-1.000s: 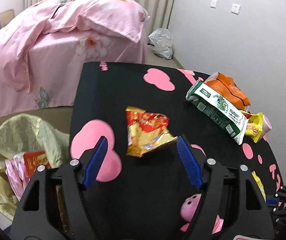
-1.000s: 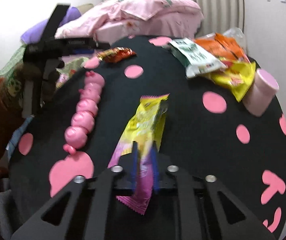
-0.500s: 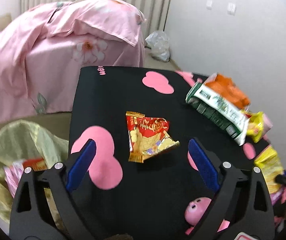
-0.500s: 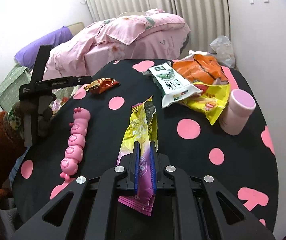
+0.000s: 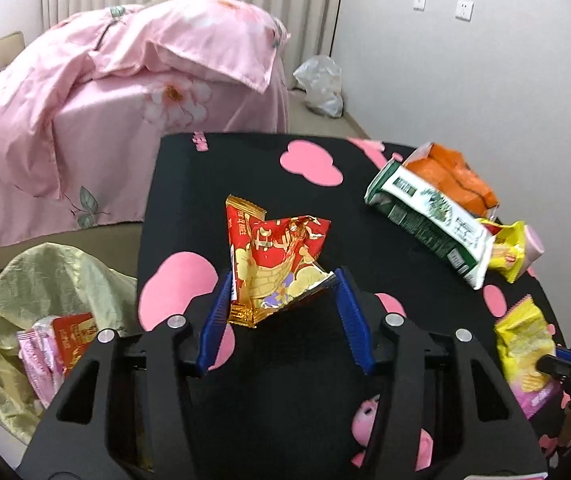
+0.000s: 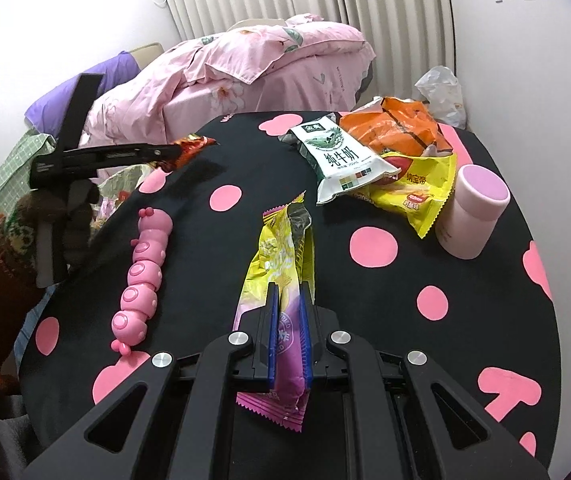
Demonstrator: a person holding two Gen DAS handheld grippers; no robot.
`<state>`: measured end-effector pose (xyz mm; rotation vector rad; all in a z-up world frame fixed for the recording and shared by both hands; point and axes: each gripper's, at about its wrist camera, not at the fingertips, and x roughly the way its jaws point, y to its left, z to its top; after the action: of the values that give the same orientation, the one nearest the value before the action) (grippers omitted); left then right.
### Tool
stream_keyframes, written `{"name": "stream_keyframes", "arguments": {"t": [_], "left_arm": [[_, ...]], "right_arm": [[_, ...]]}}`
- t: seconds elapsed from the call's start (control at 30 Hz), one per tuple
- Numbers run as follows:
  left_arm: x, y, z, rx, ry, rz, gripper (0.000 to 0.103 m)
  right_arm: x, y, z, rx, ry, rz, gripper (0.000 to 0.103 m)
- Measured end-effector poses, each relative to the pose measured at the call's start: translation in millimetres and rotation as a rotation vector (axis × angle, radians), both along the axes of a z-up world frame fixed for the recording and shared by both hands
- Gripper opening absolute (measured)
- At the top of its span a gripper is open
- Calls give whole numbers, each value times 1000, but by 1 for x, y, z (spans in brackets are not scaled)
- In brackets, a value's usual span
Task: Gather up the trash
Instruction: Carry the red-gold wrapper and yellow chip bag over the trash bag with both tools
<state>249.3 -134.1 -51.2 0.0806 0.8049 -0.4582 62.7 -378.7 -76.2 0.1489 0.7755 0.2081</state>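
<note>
While my right tongs (image 6: 287, 308) pinch the yellow-and-purple foil snack packet (image 6: 283, 276), the crinkled red-and-gold wrapper (image 5: 275, 266) sits between my left tongs (image 5: 283, 290), touching both blue pads; whether they grip it, I cannot tell.

The left gripper (image 5: 283, 294) has advanced and narrowed its fingers against the red snack wrapper (image 5: 275, 266).

The round bench (image 6: 405, 280) wears a black cover with pink dots and shapes. Lying on it: a pink caterpillar toy (image 6: 141, 272) along the left side, a white-and-green milk-powder bag (image 6: 337, 160) overlapping an orange snack bag (image 6: 397, 128) and a yellow chip bag (image 6: 421, 196) at the far right — and a pink cylindrical cup (image 6: 473, 212) standing just beside them.
</note>
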Motion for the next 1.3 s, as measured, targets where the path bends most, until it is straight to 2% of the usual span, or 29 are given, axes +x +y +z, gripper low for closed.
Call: {"name": "stream_keyframes", "arguments": {"t": [0.17, 0.37, 0.7, 0.87, 1.0, 1.23, 1.3], "left_arm": [[-20, 11, 21, -34, -33, -4, 49], [-46, 31, 39, -68, -59, -16, 49], [-83, 77, 46, -136, -90, 14, 50], [-85, 120, 47, -164, -103, 123, 50], [-86, 164, 43, -172, -120, 249, 50], [-87, 239, 35, -250, -116, 491, 51], [-89, 253, 34, -266, -112, 518, 51]], "right_arm": [[-1, 3, 10, -9, -20, 4, 11], [2, 14, 36, -46, -80, 14, 11], [21, 58, 83, -123, -174, 70, 11], [38, 92, 103, -154, -212, 128, 11], [54, 122, 114, -170, -232, 184, 11], [85, 171, 119, -169, -212, 282, 11], [97, 190, 119, -186, -207, 313, 11]]}}
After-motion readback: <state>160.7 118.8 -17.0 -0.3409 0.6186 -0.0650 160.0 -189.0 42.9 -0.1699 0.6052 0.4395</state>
